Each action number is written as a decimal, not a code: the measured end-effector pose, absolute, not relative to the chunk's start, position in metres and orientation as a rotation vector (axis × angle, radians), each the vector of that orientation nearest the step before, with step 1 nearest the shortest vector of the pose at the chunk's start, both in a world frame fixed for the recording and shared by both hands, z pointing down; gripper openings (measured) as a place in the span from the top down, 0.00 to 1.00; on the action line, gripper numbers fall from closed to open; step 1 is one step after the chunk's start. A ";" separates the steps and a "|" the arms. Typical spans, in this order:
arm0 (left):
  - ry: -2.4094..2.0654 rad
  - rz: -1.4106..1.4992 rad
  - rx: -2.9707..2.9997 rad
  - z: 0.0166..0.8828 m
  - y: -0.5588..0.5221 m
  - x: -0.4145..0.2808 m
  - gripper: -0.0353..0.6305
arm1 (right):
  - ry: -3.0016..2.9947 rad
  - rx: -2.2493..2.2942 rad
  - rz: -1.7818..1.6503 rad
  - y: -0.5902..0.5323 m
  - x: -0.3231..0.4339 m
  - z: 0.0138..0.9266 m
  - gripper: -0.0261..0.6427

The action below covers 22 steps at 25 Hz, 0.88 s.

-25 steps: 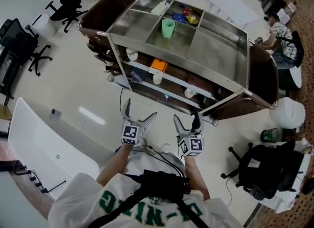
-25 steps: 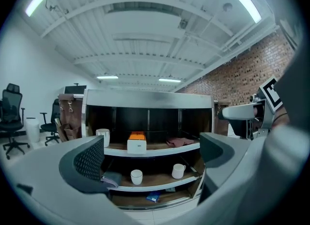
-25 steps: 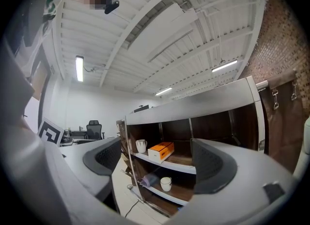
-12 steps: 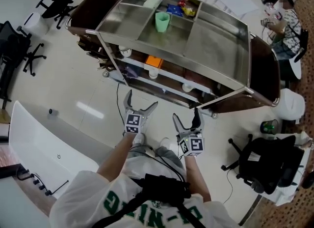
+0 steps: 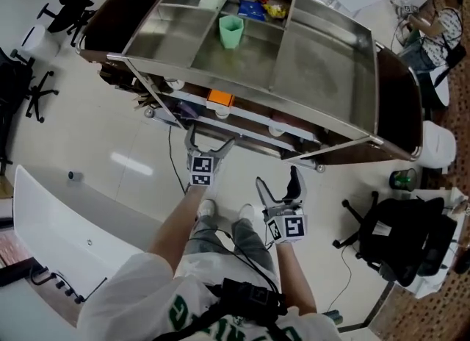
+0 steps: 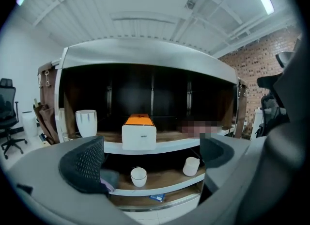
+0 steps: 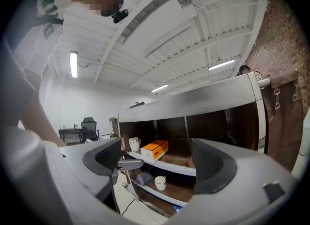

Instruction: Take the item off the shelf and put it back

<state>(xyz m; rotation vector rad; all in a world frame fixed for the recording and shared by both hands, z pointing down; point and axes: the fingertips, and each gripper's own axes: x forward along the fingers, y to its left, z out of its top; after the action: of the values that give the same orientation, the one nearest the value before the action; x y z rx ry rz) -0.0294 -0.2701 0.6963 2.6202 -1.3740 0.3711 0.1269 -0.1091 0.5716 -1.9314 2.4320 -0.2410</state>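
Observation:
An orange-topped white box point(image 5: 220, 98) lies on the upper shelf of a steel-topped cart point(image 5: 323, 60). In the left gripper view the box point(image 6: 139, 131) sits straight ahead at the shelf's front edge, a little way off. My left gripper point(image 5: 211, 137) is open and empty, its jaws spread just short of the shelves. My right gripper point(image 5: 277, 180) hangs further back and lower, open and empty. From the right gripper view the box point(image 7: 155, 150) lies between the jaws, far off.
A tall white cup point(image 6: 86, 122) stands left of the box, and two white cups point(image 6: 139, 175) sit on the shelf below. A green cup point(image 5: 230, 31) and packets are on the cart top. A white table point(image 5: 66, 222) lies left, a black chair point(image 5: 404, 237) right.
The cart has come closer as I stepped forward. The left gripper has moved forward toward the shelves; the right gripper has stayed back. Both remain open.

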 end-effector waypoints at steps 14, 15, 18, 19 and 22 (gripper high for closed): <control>-1.437 0.350 2.566 0.726 -0.380 0.000 0.04 | 2.424 -1.960 -0.316 -0.107 0.129 0.584 0.26; -1.447 0.344 2.556 0.727 -0.387 0.000 0.04 | 2.422 -1.955 -0.328 -0.107 0.129 0.584 0.26; -1.455 0.351 2.539 0.733 -0.401 0.006 0.04 | 2.416 -1.961 -0.341 -0.103 0.131 0.584 0.26; -1.451 0.357 2.535 0.735 -0.404 0.008 0.04 | 2.411 -1.966 -0.341 -0.102 0.133 0.584 0.26; -1.402 0.398 2.525 0.740 -0.412 0.016 0.04 | 2.401 -1.965 -0.347 -0.100 0.136 0.583 0.26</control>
<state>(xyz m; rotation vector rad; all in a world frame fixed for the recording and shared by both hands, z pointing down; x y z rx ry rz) 0.0162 -0.4119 0.7397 2.5254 -1.4016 0.3976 0.1359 -0.1001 0.5830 -1.9651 2.4015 -0.3468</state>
